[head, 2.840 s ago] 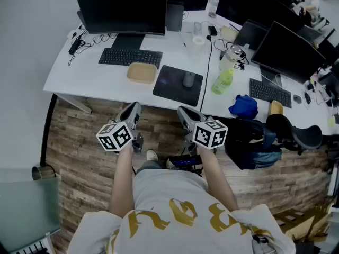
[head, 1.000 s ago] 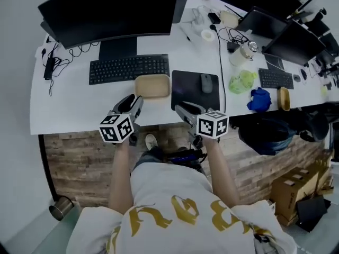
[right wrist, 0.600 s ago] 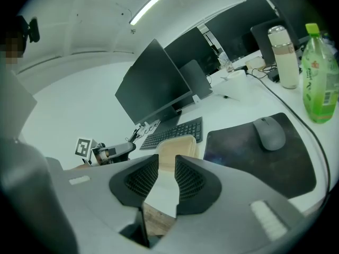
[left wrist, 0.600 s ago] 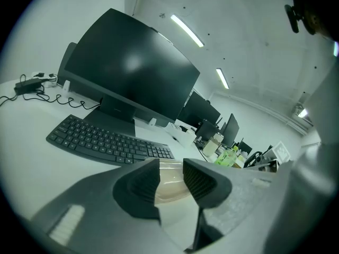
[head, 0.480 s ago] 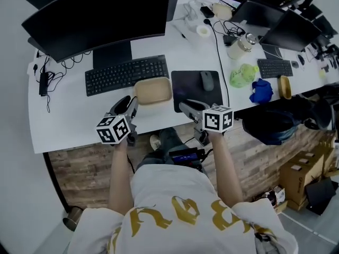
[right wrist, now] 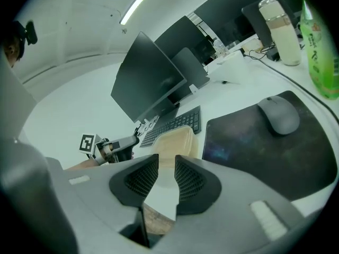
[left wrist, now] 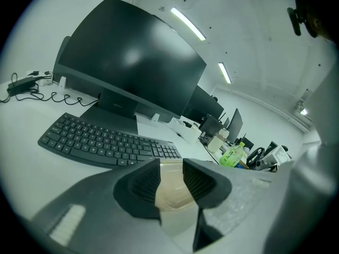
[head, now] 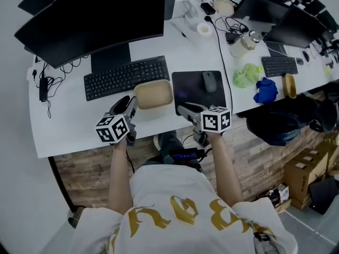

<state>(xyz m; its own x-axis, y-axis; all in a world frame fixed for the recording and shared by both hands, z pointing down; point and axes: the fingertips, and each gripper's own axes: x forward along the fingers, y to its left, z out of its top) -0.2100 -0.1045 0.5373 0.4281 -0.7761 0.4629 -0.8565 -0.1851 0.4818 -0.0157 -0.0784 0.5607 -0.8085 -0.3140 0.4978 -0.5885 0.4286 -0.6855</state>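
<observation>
Head view of a person at a white desk [head: 69, 121], one two-jaw gripper in each hand. The left gripper [head: 127, 103] has its jaws slightly parted with nothing between them; its tips sit just beside the near left corner of a tan tray [head: 153, 93], which shows through the gap in the left gripper view [left wrist: 172, 189]. The right gripper [head: 186, 110] is likewise parted and empty, at the desk's front edge near the tray's right corner, over the edge of a dark mouse pad [head: 198, 91]. The tray lies flat between a black keyboard [head: 126, 77] and the desk edge, its right side touching the pad. A likely slip: the narrow jaw gaps could miss the thin rim and shove the tray into the keyboard or tip it. The tray looks shallow, empty, matte beige, rectangular with rounded corners, and probably light.
</observation>
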